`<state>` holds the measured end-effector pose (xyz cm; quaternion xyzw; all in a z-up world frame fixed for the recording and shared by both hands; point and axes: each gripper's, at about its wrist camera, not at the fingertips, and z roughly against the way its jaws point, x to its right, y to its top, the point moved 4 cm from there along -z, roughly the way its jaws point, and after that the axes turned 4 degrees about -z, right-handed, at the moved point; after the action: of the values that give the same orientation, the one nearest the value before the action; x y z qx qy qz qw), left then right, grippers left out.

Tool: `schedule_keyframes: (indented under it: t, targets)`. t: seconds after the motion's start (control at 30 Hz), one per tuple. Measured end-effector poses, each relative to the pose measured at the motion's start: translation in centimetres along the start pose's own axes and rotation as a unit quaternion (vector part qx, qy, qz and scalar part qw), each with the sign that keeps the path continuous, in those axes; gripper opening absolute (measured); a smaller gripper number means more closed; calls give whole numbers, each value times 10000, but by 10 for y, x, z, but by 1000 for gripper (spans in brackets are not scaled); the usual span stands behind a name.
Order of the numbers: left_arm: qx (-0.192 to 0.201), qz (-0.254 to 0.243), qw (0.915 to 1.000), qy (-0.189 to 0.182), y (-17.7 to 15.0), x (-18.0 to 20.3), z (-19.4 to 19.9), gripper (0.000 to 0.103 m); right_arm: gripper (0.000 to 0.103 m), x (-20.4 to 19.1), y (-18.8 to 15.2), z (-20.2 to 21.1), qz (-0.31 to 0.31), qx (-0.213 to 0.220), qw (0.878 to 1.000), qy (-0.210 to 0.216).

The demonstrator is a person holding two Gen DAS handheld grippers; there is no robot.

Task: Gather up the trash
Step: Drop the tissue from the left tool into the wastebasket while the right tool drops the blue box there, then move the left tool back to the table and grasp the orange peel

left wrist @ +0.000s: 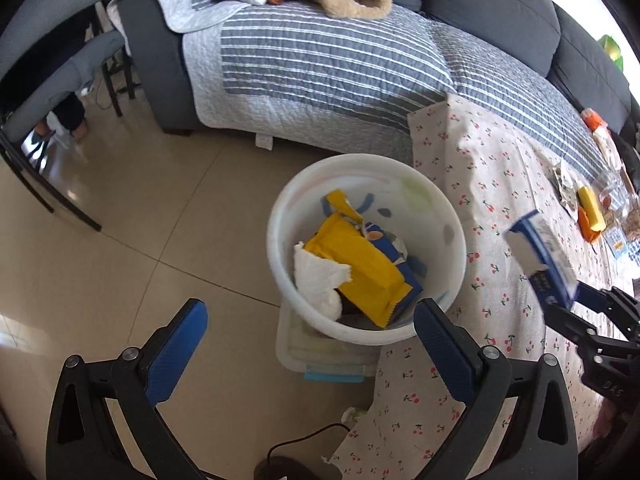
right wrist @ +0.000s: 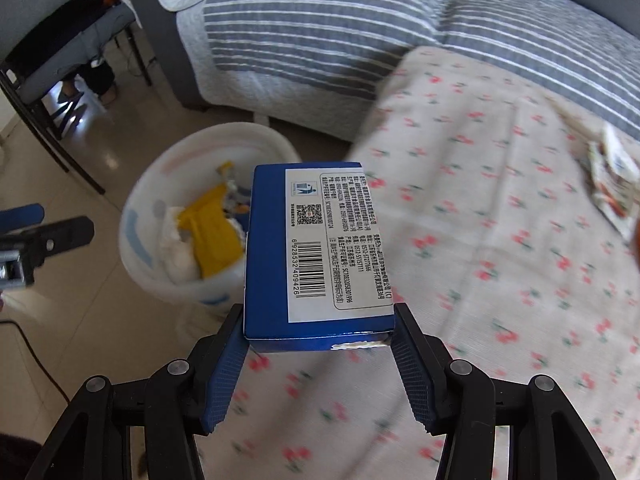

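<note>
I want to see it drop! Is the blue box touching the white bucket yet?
Apart. In the left wrist view the blue box hangs in the right claw above the cherry-print cloth, with cloth showing between it and the white bucket.

Barcode number 6928532409426 on the blue box (right wrist: 316, 248)

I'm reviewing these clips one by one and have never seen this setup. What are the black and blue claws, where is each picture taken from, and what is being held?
The claws are handheld grippers, one in each of a person's hands, each with a camera looking along its two fingers. The left gripper is open and empty, above a white bin holding a yellow wrapper and crumpled tissue. The right gripper is shut on a blue box with a barcode label. The box is over the cherry-print cloth, beside the bin, not yet dropped in. More wrappers lie further along the cloth.
</note>
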<state>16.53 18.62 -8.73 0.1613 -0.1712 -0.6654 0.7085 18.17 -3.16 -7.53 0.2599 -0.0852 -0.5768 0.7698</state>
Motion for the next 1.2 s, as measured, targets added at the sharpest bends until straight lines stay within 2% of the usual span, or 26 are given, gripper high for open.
schedule_keyframes:
  t: [0.3, 0.4, 0.53, 0.67, 0.87, 1.03, 1.2]
  targets:
    - [18, 115, 9999, 116, -1, -19, 1, 103, 62, -28, 20, -34, -135, 13, 9999, 94]
    - [37, 181, 9998, 69, -1, -24, 3, 103, 63, -30, 27, -36, -210, 184, 9995, 129]
    - [72, 202, 9998, 55, -2, -26, 5, 103, 83, -31, 35, -33, -273, 440, 9985, 156]
    - [110, 203, 9997, 19, -1, -25, 6, 103, 88, -27, 35, -25, -384, 508, 9978, 172]
    - [195, 169, 9997, -34, 2, -16, 11, 103, 90, -14, 30, -8, -336, 544, 9980, 1]
    - [357, 92, 9991, -210, 5, 1, 18, 103, 92, 11, 22, 12, -482, 559, 9972, -92]
    - [557, -56, 9980, -304, 8, 25, 27, 103, 95, 44, 12, 39, -546, 687, 9954, -394]
